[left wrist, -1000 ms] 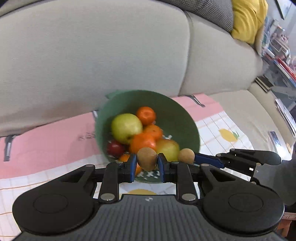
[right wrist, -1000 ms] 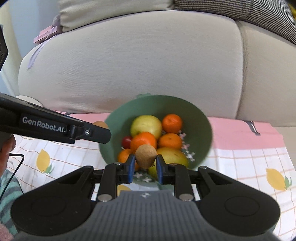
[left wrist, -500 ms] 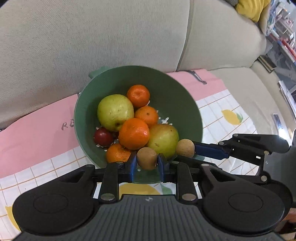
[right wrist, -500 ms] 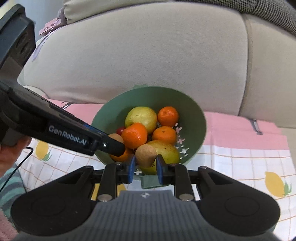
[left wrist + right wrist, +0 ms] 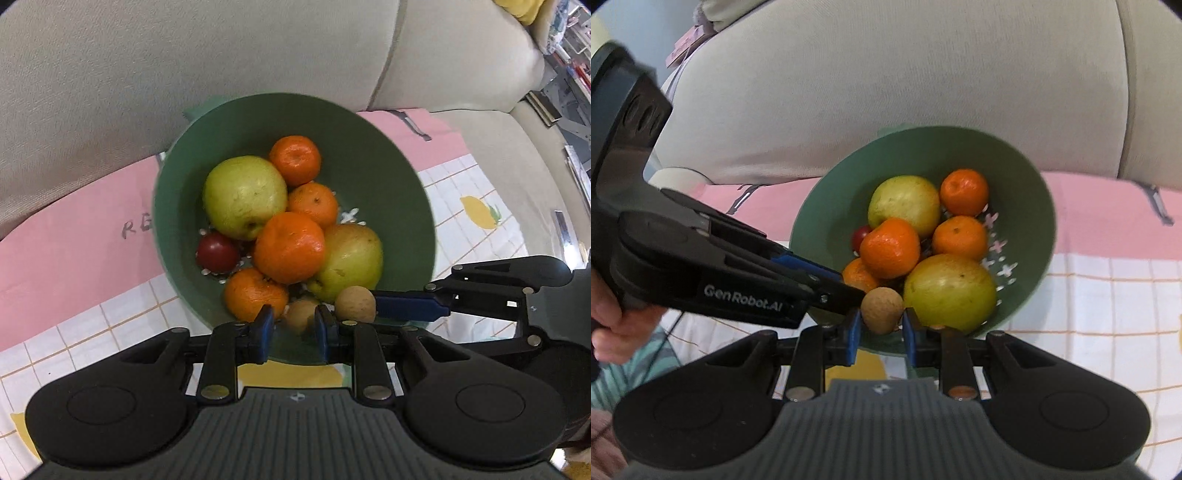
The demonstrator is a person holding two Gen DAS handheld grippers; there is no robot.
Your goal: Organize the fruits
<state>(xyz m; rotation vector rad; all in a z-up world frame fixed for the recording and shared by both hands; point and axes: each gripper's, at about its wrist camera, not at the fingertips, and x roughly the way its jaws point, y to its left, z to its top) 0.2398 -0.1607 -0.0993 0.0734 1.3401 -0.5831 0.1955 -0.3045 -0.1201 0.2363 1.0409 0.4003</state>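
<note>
A green bowl (image 5: 388, 177) (image 5: 1027, 192) on the cloth holds two yellow-green pears (image 5: 245, 195), several oranges (image 5: 290, 247) and one small red fruit (image 5: 217, 253). My left gripper (image 5: 293, 321) hangs over the bowl's near rim, shut on a small brown round fruit (image 5: 301, 318). My right gripper (image 5: 369, 308) reaches in from the right just beside it, shut on a second small brown fruit (image 5: 355, 303). In the right wrist view this fruit (image 5: 881, 310) sits between the right gripper's (image 5: 881, 326) blue pads, with the left gripper (image 5: 855, 295) slanting in from the left, almost touching it.
The bowl stands on a pink and white checked cloth (image 5: 480, 221) with lemon prints. A beige sofa back (image 5: 184, 55) rises right behind it. A person's hand (image 5: 609, 321) grips the left tool's handle. Shelves with clutter (image 5: 569, 74) lie at the far right.
Both grippers have tipped downward and moved in over the bowl's near rim, each still gripping its brown fruit. The left gripper's tip now lies next to the right one's fruit.
</note>
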